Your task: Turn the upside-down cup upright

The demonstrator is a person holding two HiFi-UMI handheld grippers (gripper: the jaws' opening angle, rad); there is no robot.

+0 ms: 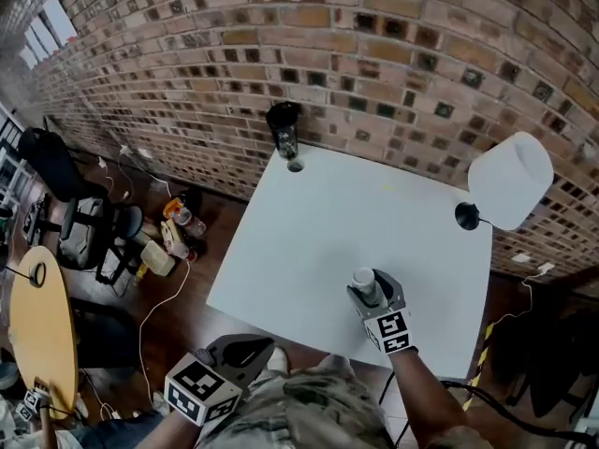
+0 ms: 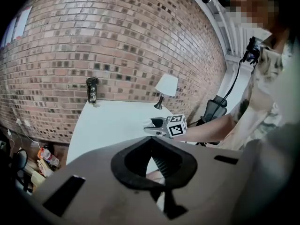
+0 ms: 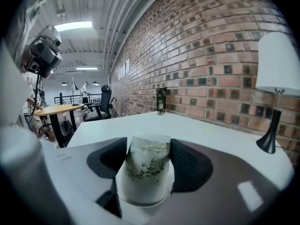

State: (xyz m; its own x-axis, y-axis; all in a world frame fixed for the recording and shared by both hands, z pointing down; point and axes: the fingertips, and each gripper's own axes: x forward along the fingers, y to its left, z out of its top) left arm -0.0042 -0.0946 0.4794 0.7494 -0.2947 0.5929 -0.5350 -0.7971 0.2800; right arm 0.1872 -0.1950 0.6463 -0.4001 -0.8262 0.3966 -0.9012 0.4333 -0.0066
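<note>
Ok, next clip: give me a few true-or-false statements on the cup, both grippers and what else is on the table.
1. The right gripper has its jaws closed on the cup. True.
2. The cup is plain white. False: it carries a leaf pattern.
3. The lamp stands at the left edge of the table. False: it stands at the far right corner.
4. The left gripper holds nothing. True.
5. A dark tumbler stands at the table's far edge by the brick wall. True.

The right gripper hides most of the cup. Its own view cuts off the lamp at 3 o'clock.
</note>
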